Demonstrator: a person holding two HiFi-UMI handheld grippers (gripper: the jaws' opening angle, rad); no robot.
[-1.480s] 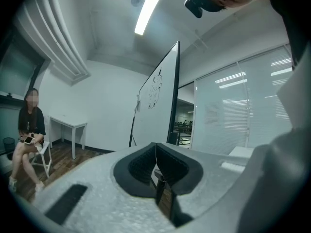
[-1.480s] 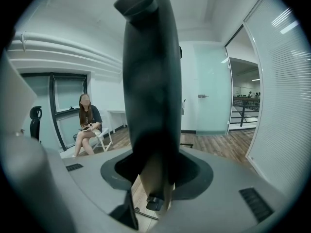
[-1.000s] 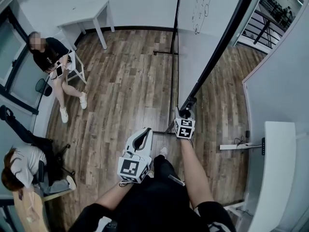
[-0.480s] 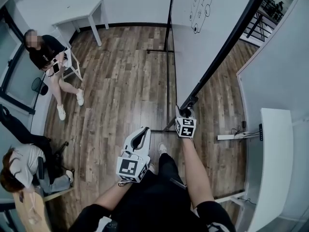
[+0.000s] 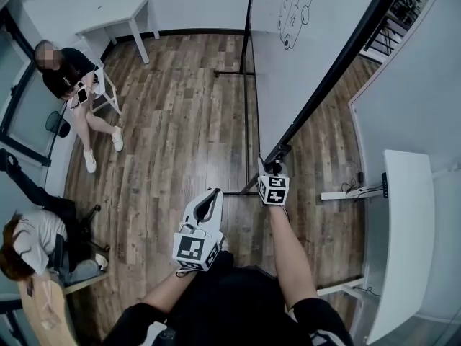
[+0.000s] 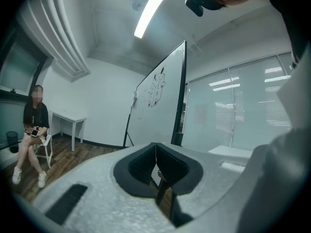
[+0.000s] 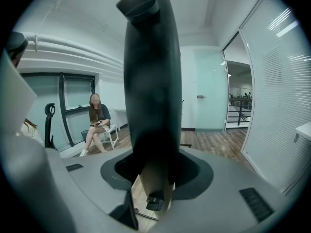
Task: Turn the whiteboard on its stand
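The whiteboard [image 5: 302, 49] is being swung on its stand [image 5: 245, 99]. Over the last second its drawn-on face is being shown more broadly to the head view, and the stand's floor bar [image 5: 232, 72] is being carried leftward across the wooden floor [image 5: 180, 128]. Its dark frame edge [image 7: 148, 81] is being pinched near the lower corner by the right gripper [image 5: 273, 168], whose jaws are being kept spread wide around it. The left gripper [image 5: 210, 202] is being held low, apart from the board, its jaws pressed together on nothing. The turn is being judged as under way, not finished. A seated person [image 5: 72, 85] is being left well apart, by the far wall.
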